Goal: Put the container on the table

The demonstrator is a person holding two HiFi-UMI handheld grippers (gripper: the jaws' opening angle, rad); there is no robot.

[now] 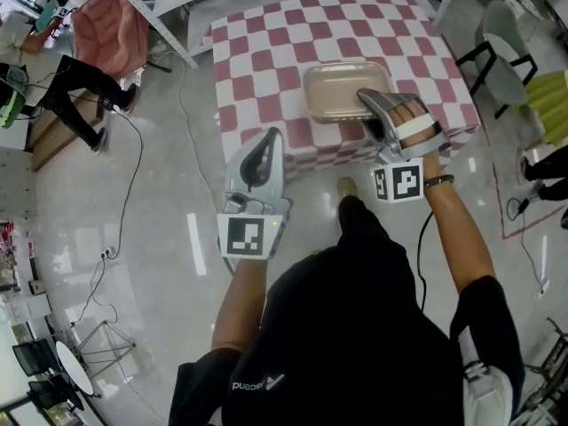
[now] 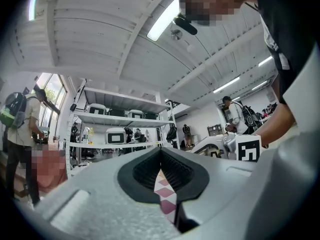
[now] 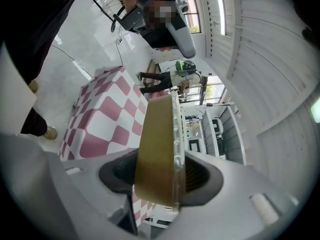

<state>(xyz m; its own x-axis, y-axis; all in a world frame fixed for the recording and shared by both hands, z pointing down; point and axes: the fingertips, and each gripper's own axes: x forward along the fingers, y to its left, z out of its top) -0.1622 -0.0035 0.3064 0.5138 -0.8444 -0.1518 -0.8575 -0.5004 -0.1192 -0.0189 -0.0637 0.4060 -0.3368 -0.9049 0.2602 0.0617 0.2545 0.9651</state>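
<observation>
The beige lidded container point(image 1: 342, 90) hangs over the near part of the table, which is covered with a red-and-white checked cloth point(image 1: 266, 51). My right gripper point(image 1: 377, 114) is shut on the container's near rim. In the right gripper view the container point(image 3: 160, 149) stands edge-on between the pads, with the checked cloth point(image 3: 107, 119) beyond it. My left gripper point(image 1: 271, 140) is held lower, in front of the table's near left corner, shut and holding nothing. In the left gripper view only a thin slit shows at my left gripper point(image 2: 162, 176), with the checked cloth point(image 2: 167, 194) behind it.
A pink armchair point(image 1: 111, 29) and a person point(image 1: 62, 91) are at the far left. Cables point(image 1: 133, 176) trail over the glossy floor. A pale green chair point(image 1: 501, 56) stands to the right of the table. Shelving point(image 2: 117, 129) with equipment lines the far wall.
</observation>
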